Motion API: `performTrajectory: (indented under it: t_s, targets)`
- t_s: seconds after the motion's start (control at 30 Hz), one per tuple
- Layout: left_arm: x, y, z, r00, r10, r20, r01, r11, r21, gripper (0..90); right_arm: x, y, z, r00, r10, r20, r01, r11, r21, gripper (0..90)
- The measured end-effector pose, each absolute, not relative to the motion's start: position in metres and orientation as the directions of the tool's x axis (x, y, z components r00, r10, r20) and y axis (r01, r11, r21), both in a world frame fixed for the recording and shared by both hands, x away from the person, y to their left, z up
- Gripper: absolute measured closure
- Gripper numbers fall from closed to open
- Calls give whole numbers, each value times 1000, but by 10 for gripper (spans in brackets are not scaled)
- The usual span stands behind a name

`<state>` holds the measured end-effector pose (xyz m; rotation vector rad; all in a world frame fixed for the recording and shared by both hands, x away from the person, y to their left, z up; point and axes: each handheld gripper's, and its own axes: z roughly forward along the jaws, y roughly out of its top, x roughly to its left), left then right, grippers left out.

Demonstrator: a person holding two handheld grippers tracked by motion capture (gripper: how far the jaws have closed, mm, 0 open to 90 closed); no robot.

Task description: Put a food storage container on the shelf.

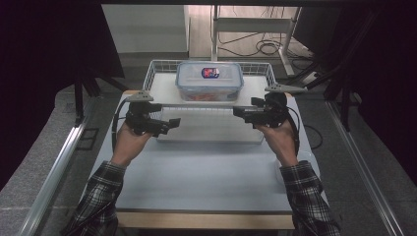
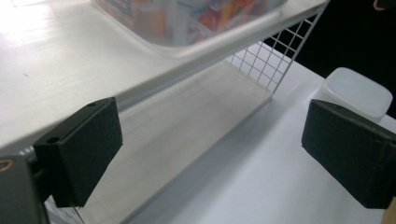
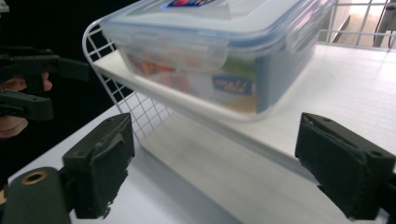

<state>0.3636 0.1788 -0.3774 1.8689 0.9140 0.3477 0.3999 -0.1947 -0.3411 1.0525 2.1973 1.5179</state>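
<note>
Left claw [image 1: 173,122] released, jaws wide with nothing between them, hanging at the left near corner of the wire tray [image 1: 158,67]. Right claw [image 1: 238,111] likewise released and empty, at the tray's right near edge. Both point inward toward each other across the tray front.

Tray sits on the far middle of the desk [image 1: 206,172], raised on a white shelf board [image 2: 56,79]; a pale panel [image 2: 187,135] lies beneath it at the near side. On the board, toward the far middle, stands a clear lidded food container [image 1: 210,80], blue-rimmed lid latched, contents orange-red and blurred. In the left gripper view a small white tub [image 2: 357,91] sits on the desk to the right, well apart from the tray.

Risks, as judged: if the claws close on the tray's thin wire rim unevenly, one side may slip and the tray tilt, sliding the container toward the low end. The board overhangs; a nudge from below could lift it.

Writing: red-and-blue sticker on the lid, and a blue label on the container side, both too blurred to read.
</note>
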Motion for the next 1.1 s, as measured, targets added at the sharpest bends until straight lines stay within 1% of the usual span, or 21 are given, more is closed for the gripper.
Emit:
performTrajectory:
  t_s: [0.17,0.33,0.5,0.57,0.73,0.93,1.1]
  targets:
    - [355,173,-383,689,710,-142,427,-241,871,33,390,-194,-347,-716,677,167,403,206,891,80]
    - [341,164,-389,712,693,-113,400,-268,876,27,376,-196,-360,-730,662,168,404,221,887,63]
    - [331,163,-395,715,690,-111,392,-265,881,26,366,-199,-367,-735,658,165,398,220,891,56]
    - [326,162,-400,717,689,-110,389,-264,883,25,361,-201,-369,-739,658,146,383,232,894,52]
    - [313,162,-410,711,697,-90,382,-276,882,21,350,-206,-376,-747,653,127,370,250,895,48]
    - [295,162,-421,702,710,-55,368,-296,882,19,338,-212,-390,-742,655,143,388,245,888,48]
    - [283,163,-433,699,713,-51,368,-298,881,18,326,-214,-401,-742,657,130,386,260,885,43]
